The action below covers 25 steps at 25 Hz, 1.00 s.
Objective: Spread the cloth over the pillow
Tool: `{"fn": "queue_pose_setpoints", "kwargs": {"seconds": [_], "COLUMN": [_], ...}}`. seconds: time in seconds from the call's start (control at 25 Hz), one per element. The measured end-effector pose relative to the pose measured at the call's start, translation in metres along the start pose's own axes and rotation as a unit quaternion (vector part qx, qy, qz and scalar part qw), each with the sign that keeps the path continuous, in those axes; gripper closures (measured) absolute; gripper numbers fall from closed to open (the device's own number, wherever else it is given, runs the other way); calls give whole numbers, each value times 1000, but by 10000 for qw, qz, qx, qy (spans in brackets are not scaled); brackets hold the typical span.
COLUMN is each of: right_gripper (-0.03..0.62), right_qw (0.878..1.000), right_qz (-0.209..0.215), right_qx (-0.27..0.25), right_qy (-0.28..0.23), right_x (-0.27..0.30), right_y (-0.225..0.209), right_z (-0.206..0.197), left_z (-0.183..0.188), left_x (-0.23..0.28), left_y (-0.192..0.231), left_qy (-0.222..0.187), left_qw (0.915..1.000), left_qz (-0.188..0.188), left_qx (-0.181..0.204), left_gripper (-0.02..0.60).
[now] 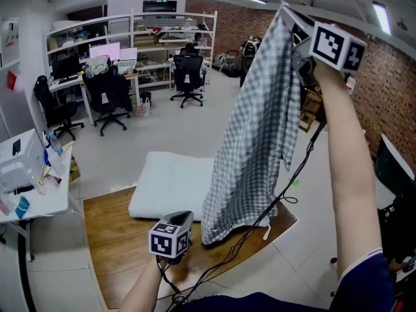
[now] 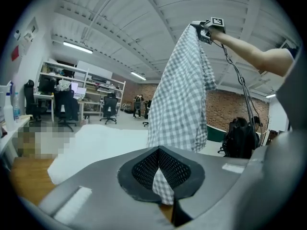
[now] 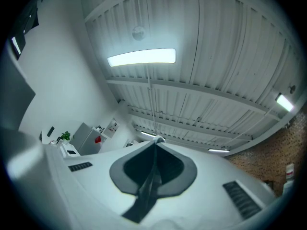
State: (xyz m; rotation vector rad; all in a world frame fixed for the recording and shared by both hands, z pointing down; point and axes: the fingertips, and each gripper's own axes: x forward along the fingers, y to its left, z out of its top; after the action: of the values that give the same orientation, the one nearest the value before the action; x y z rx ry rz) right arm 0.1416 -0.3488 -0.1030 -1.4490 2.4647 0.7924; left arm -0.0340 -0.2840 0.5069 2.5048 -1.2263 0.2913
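Currently checked cloth point(image 1: 253, 129) hangs beside the white pillow point(image 1: 172, 184) on the table point(image 1: 117, 239), top corner clamped in right gripper point(image 3: 154, 169) jaws, low corner in left gripper point(image 2: 161, 176) jaws. Best pull corners apart till taut, carry across, lower flat over pillow.

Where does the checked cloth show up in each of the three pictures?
Head view: checked cloth hangs from upper right to centre.
Left gripper view: centre, corner pinched at bottom.
Right gripper view: only a dark strip between the jaws, bottom centre.
Shared landmark: white pillow, in head and left gripper views.
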Motion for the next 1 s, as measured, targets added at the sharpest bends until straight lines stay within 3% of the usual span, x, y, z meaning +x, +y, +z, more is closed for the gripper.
{"fn": "queue_pose_setpoints", "kwargs": {"seconds": [0.24, 0.44, 0.8, 1.0], "right_gripper": [591, 591, 591, 591], "right_qw": [9999, 9999, 9997, 9993], "right_qz": [-107, -114, -249, -250], "right_qx": [-34, -27, 7, -23], "right_qy": [-5, -11, 84, 263], "right_x": [2, 2, 5, 14], "right_y": [-3, -2, 0, 12], "right_z": [1, 3, -2, -16], "left_z": [-33, -17, 14, 20], "left_x": [11, 26, 80, 109], "left_y": [-14, -62, -153, -190], "left_qy": [166, -108, -380, -466], "left_qw": [9997, 9965, 9879, 9876], "left_qz": [-128, -593, -1156, -1162], "left_qx": [82, 577, 963, 951], "left_gripper": [575, 575, 574, 500]}}
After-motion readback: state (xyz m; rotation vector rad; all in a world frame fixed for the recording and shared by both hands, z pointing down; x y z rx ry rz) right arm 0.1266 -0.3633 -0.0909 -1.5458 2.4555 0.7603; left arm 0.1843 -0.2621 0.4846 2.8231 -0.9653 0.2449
